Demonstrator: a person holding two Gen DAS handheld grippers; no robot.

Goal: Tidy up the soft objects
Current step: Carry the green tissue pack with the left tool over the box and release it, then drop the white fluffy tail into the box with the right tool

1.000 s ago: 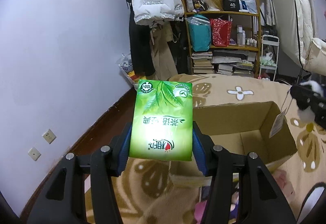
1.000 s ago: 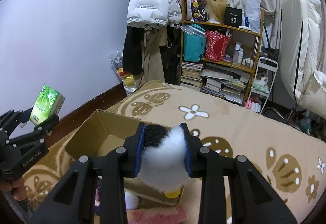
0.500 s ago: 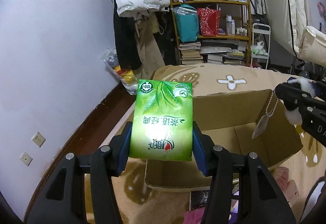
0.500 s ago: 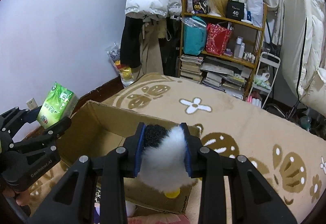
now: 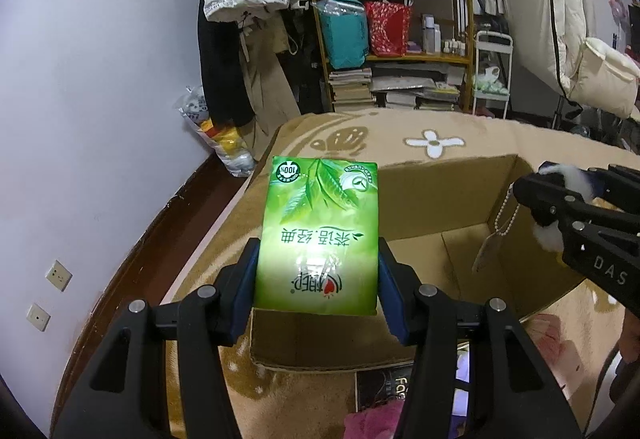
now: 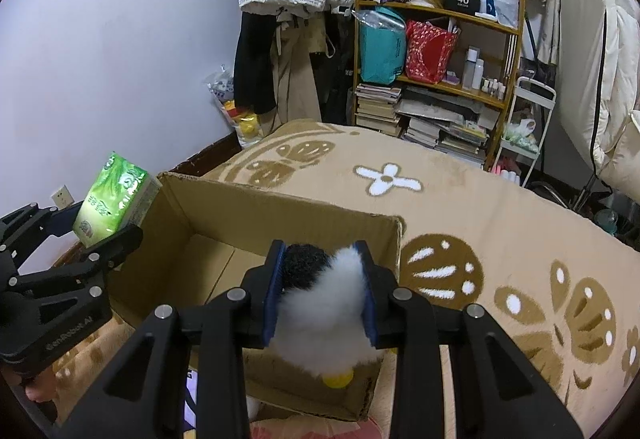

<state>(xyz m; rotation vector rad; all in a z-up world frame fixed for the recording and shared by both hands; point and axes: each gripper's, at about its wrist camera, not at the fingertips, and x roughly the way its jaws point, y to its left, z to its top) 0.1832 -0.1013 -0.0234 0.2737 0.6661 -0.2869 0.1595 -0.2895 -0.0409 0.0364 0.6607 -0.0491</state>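
Soft objects are in both grips at once: in the left wrist view the blue pads of the left gripper (image 5: 318, 275) press the two long sides of a green tissue pack (image 5: 320, 235), held upright in the lower middle of the frame with its print upside down. In the right wrist view the right gripper (image 6: 322, 291) is clamped on a black-and-white plush toy (image 6: 320, 303), whose fluff bulges out between and below the pads; a small yellow part shows under it. Seen from the left camera, a bead chain with a tag (image 5: 496, 239) hangs from the toy at the right edge. Just past both pairs of fingers sits an open cardboard box (image 6: 280, 199) on a tan patterned blanket (image 6: 500, 223). The tissue pack hangs over the box's left wall, the plush over its near right corner. The step in hand looks like carrying both items to the box for dropping in. Next, each gripper probably needs to go further over the opening, lower a little, then release, keeping the two clear of each other. What shows of the box floor is bare cardboard; its near part is hidden by the grippers. A pink soft item (image 5: 384, 419) lies outside the box at the bottom edge.
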